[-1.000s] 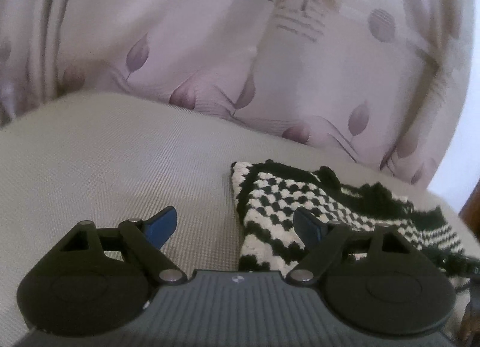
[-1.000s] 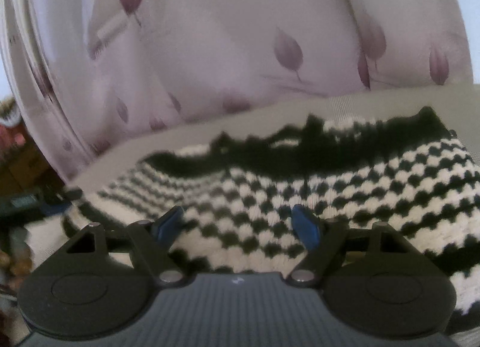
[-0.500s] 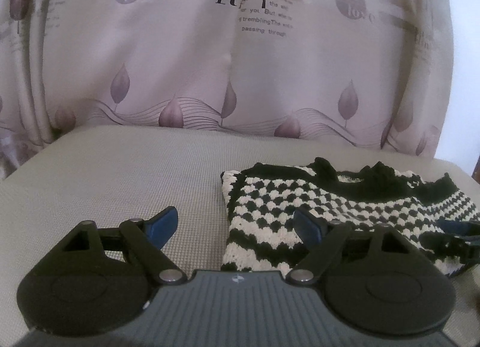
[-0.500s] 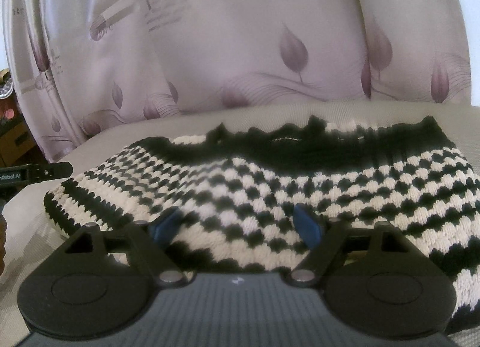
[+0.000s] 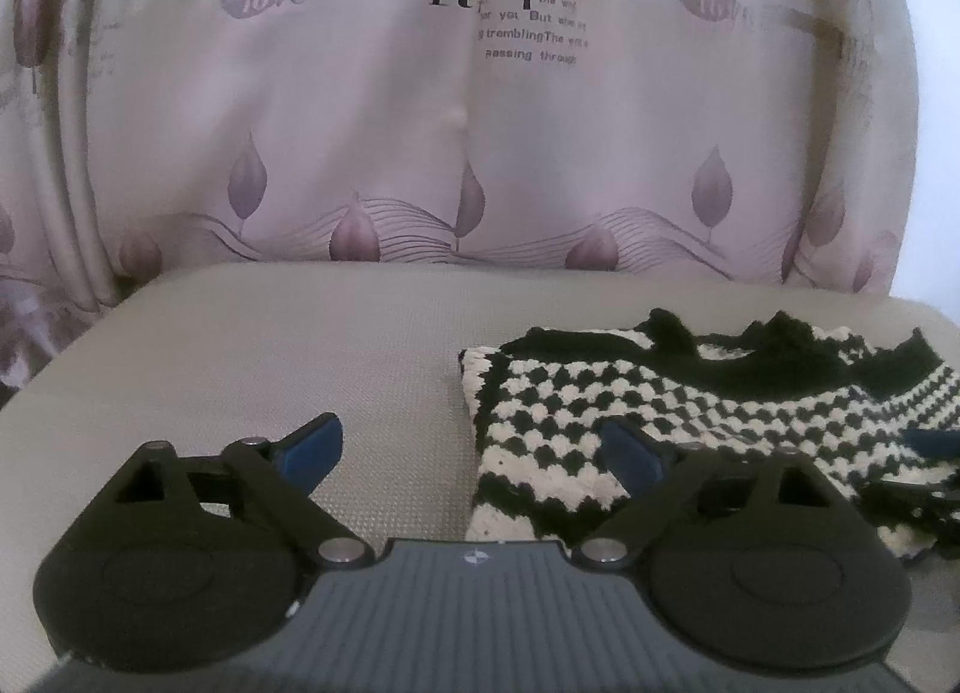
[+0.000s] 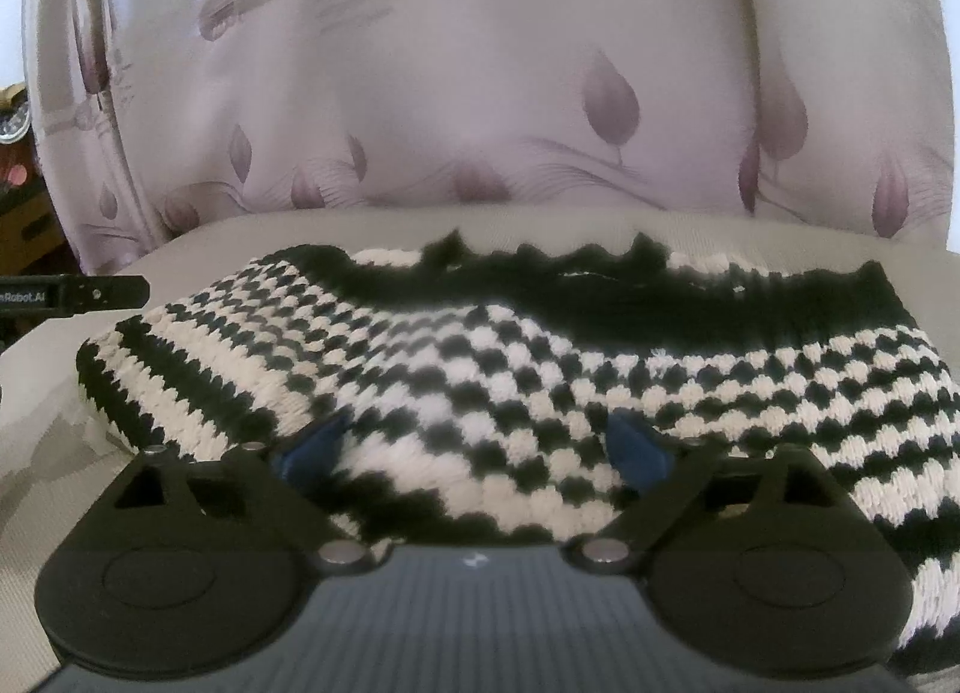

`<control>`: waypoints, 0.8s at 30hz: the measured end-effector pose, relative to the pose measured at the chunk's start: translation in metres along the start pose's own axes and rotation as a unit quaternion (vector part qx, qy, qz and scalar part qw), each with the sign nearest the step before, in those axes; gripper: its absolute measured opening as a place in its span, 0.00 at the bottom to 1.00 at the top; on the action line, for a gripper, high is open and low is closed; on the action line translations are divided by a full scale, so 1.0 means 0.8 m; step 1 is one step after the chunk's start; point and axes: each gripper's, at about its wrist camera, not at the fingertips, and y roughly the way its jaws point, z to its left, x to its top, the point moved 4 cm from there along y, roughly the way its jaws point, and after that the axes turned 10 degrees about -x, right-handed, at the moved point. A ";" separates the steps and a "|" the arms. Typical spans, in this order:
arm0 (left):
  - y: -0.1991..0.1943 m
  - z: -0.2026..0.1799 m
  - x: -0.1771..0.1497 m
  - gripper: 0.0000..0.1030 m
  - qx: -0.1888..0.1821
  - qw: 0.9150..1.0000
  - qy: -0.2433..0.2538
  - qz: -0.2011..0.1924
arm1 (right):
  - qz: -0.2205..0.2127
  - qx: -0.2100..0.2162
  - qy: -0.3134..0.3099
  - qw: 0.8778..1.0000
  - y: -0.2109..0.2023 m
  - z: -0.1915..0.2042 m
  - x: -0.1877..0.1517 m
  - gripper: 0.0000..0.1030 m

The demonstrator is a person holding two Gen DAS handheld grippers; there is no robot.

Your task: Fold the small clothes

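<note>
A small black-and-white checkered knit garment (image 5: 648, 411) lies folded on a grey-beige cushioned surface (image 5: 270, 357). In the left wrist view it lies to the right. My left gripper (image 5: 474, 447) is open and empty, its right finger over the garment's left edge and its left finger over bare cushion. In the right wrist view the garment (image 6: 540, 369) fills the middle. My right gripper (image 6: 474, 447) is open and empty, low over the garment's near edge. The right gripper's blue tip (image 5: 933, 444) shows at the far right of the left wrist view.
A pale pink curtain with leaf prints and lettering (image 5: 480, 123) hangs right behind the cushion's far edge. Bare cushion lies left of the garment. The left gripper's black body (image 6: 78, 294) pokes in at the left, with dark clutter (image 6: 18, 201) beyond.
Both views have tilted and steadied, so the curtain's text now shows clearly. The garment sits slightly lower and nearer in both views. Both grippers stay open.
</note>
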 end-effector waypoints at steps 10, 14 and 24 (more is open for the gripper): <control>0.026 0.015 0.012 0.98 0.008 0.999 0.023 0.022 | -0.004 0.008 0.002 1.000 -0.005 0.000 -0.001 1.00; 0.031 0.015 0.013 0.99 0.024 0.999 0.042 0.019 | -0.004 0.007 0.002 1.000 -0.005 0.001 -0.001 1.00; 0.043 0.006 0.012 1.00 0.039 0.996 0.080 0.015 | -0.004 0.003 -0.005 1.000 -0.004 0.002 -0.002 1.00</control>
